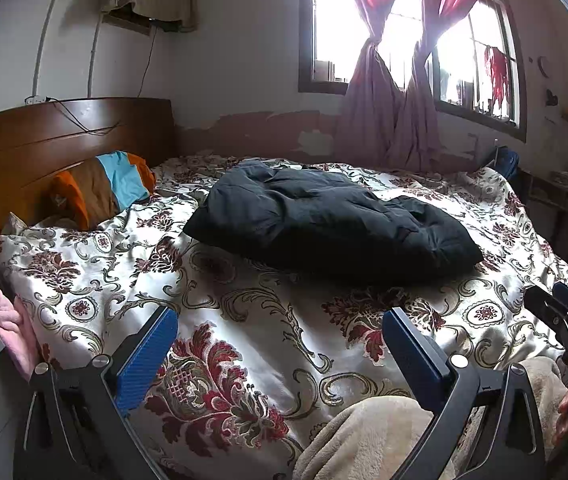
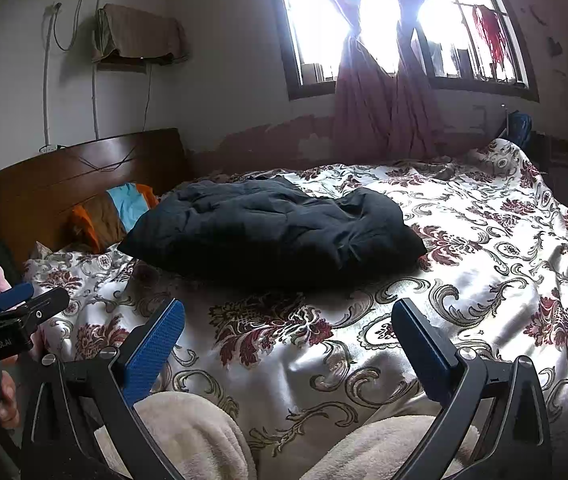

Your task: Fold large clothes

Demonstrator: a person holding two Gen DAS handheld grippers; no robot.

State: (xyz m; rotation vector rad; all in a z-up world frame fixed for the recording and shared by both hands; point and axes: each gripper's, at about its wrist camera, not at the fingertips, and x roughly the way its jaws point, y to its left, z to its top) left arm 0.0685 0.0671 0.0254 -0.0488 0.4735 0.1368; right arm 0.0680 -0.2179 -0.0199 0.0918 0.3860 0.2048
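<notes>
Jackets: one, dark, on the bed (image 1: 324, 220)
Grippers: two, left (image 1: 279, 344) and right (image 2: 288, 340)
Pillows: one, striped (image 1: 103, 188)
Curtains: two, tied (image 1: 368, 92)
Headboards: one (image 1: 43, 140)
Windows: one (image 1: 324, 40)

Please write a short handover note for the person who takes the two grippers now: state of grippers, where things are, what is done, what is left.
Left gripper: open, empty, above the floral bedspread.
Right gripper: open, empty, beside it.
Dark padded jacket: lies folded in a bundle in the middle of the bed, neither gripper touching it.
Done: the jacket looks folded.
Left: possibly only tidying, or the next garment; none is visible near the grippers.
</notes>
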